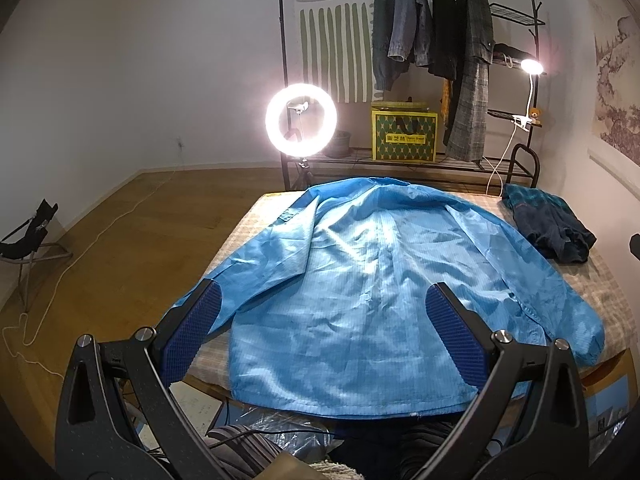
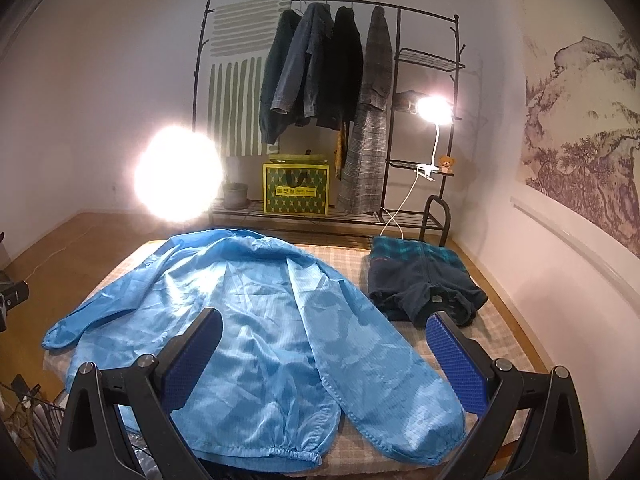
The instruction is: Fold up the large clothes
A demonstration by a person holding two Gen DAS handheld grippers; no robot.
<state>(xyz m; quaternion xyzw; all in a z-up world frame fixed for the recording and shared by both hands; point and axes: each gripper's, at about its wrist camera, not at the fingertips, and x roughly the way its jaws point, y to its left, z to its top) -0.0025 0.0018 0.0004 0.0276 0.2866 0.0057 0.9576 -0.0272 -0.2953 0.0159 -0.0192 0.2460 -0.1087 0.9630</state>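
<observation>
A large light-blue jacket point(image 1: 372, 280) point(image 2: 248, 320) lies spread flat on the checked table point(image 1: 244, 228) point(image 2: 496, 340), collar at the far end, hem toward me, both sleeves laid out to the sides. My left gripper point(image 1: 324, 304) hovers open above the hem end, its blue pads wide apart with nothing between them. My right gripper point(image 2: 324, 328) is open too, held over the jacket's right sleeve point(image 2: 384, 380), whose elastic cuff lies near the table's front edge. Neither gripper touches the cloth.
A folded dark blue and teal garment point(image 1: 552, 228) point(image 2: 424, 284) sits at the table's far right corner. Behind the table stand a lit ring light point(image 1: 300, 120), a clothes rack point(image 2: 324, 72) with hanging jackets, a yellow-green box point(image 1: 404, 136) and a clip lamp point(image 2: 434, 106). Cables and bags lie below the front edge.
</observation>
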